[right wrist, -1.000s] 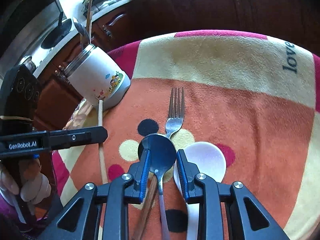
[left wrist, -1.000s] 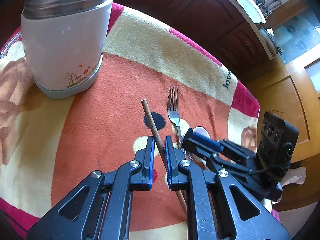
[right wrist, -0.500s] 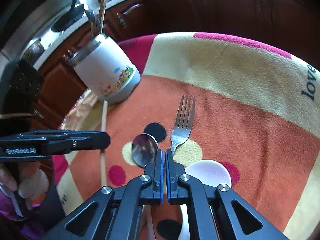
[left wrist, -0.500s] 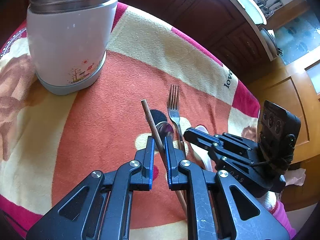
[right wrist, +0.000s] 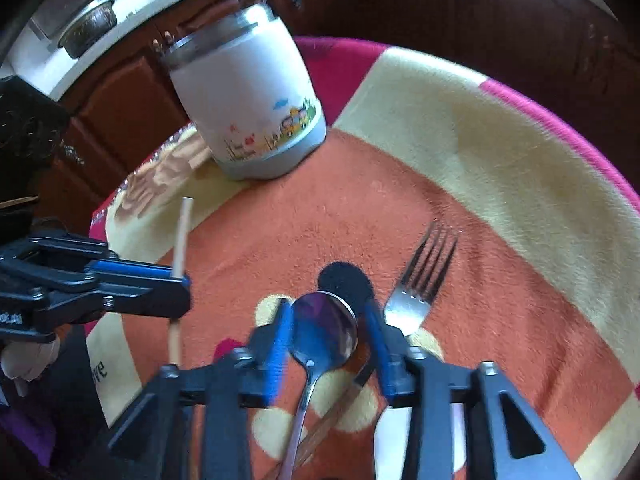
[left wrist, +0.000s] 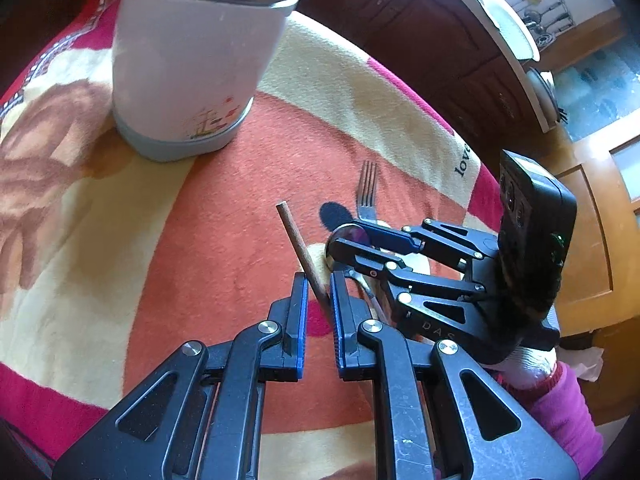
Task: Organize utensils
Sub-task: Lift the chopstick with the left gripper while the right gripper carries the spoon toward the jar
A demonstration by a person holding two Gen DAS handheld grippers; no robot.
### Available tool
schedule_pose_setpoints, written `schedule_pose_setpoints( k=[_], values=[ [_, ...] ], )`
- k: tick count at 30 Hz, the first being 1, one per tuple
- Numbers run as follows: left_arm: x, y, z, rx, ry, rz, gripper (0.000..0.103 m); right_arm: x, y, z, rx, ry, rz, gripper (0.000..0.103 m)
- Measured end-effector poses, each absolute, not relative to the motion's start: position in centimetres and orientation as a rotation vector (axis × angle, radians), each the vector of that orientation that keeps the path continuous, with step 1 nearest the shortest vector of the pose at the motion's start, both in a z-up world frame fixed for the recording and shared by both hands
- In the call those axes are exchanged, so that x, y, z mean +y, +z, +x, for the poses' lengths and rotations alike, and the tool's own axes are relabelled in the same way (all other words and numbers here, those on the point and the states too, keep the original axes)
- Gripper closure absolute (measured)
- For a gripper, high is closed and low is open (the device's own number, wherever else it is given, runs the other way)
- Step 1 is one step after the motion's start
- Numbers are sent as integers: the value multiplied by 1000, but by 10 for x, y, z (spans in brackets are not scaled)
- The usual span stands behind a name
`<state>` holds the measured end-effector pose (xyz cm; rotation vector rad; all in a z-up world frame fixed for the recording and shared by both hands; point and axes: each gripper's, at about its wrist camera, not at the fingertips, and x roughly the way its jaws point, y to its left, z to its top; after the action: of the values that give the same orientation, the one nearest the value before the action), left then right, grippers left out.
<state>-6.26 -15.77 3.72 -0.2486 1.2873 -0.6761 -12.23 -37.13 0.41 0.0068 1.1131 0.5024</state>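
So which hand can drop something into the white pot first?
Probably the left. The left gripper already clamps the wooden chopstick, lifted off the blanket, near the white pot. The right gripper only straddles the spoon, jaws open.

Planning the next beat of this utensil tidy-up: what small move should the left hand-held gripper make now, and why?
Probably lift the wooden chopstick toward the white canister. The left hand-held gripper is already clamped on it, and the canister stands open-topped just ahead with other utensils inside.
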Motion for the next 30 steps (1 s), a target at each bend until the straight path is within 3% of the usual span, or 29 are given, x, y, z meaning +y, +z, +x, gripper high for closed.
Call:
schedule_pose_setpoints(
  k=[2,4,18,30],
  values=[
    [-156,36,-63,1288,-677,-254,93,-371,7,-126,1102,498,-4,93],
    [-156,36,-63,1289,-679,-254,93,-377,14,-133,1077,490,42,100],
    [-143,99,-79,1146,-743,-252,97,-412,104,-205,799,328,146,100],
    [-87,179,-86,958,-733,-288,98,-377,178,-204,637,331,112,100]
  ],
)
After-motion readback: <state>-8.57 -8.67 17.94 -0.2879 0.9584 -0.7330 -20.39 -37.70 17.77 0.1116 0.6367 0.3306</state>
